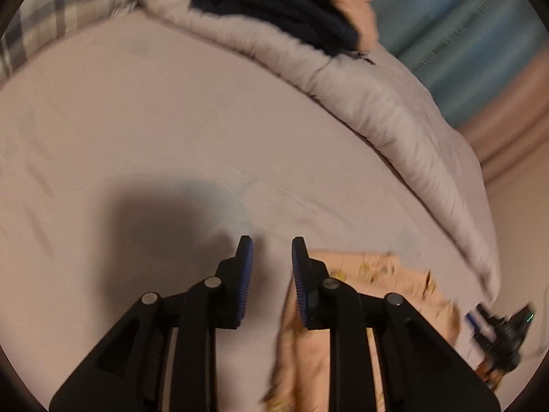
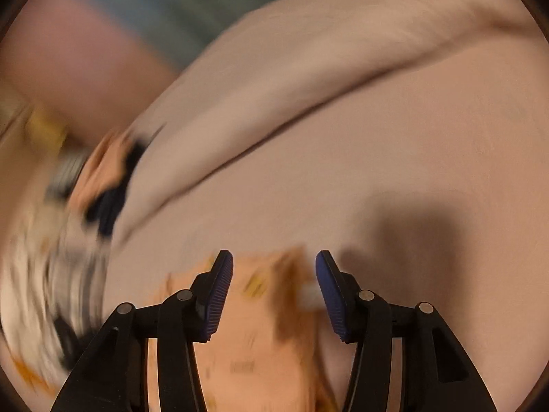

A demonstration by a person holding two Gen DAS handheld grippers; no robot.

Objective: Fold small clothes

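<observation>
A small peach garment with a yellow print [image 1: 384, 281] lies on the bed sheet [image 1: 171, 120], low and right in the left wrist view. My left gripper [image 1: 272, 245] is open and empty just above its left edge. In the blurred right wrist view the same garment [image 2: 260, 309] lies under and between the fingers of my right gripper [image 2: 274, 257], which is open and holds nothing. The right gripper also shows at the far right of the left wrist view [image 1: 497, 329].
A folded-back duvet [image 1: 377, 103] runs across the bed behind the garment. A dark navy cloth and a peach cloth [image 1: 291, 10] lie on it at the back. A plaid pillow [image 1: 51, 17] sits far left. A blurred pile of clothes [image 2: 68, 240] lies left of my right gripper.
</observation>
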